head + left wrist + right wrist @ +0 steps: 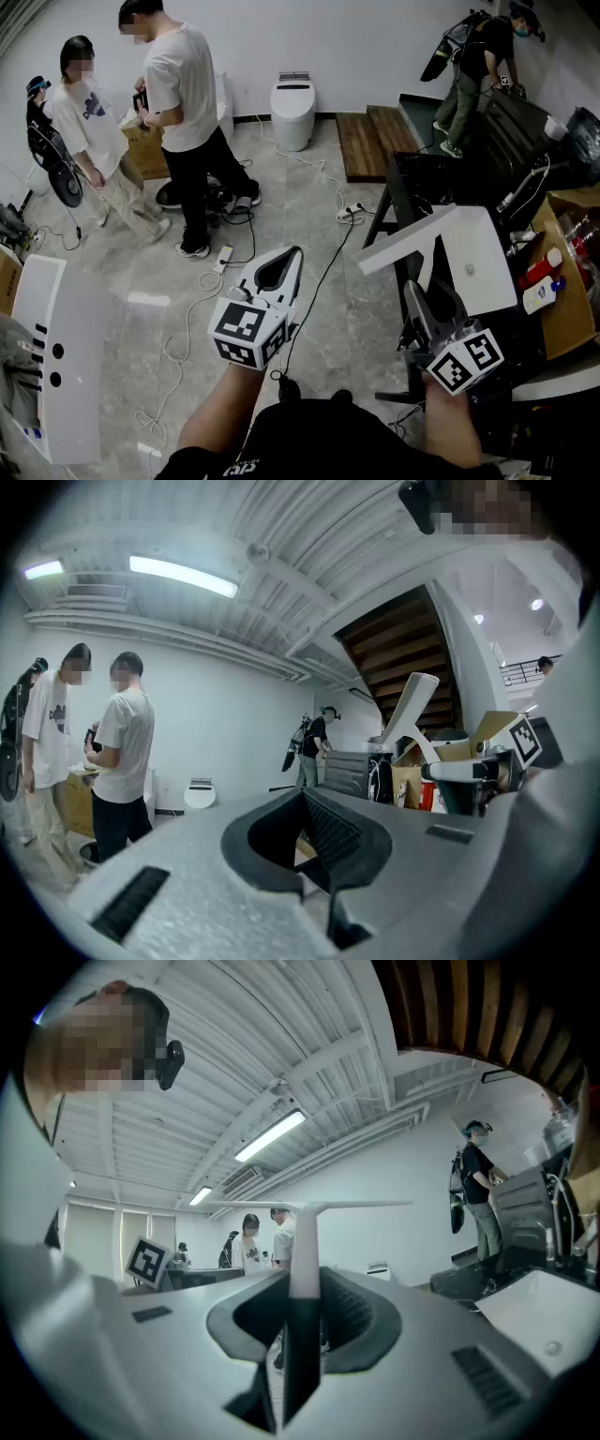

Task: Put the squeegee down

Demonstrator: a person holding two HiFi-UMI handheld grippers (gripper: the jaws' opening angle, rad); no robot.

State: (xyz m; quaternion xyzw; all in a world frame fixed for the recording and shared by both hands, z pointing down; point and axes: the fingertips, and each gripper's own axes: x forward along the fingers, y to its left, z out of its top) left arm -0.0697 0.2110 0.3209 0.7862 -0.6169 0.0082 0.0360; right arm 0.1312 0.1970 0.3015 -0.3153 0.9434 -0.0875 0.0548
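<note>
Bare test lab, toilet (292,108) on show, cardboard box (565,323), floor cables (322,281)

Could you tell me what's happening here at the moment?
A person is working with a handheld gripper in each hand. The right gripper is clamped on the handle of a white squeegee and holds it in the air near a white basin; it has not been put down yet. The left gripper is shut and empty, held out over the floor. Other people stand farther off.
</note>
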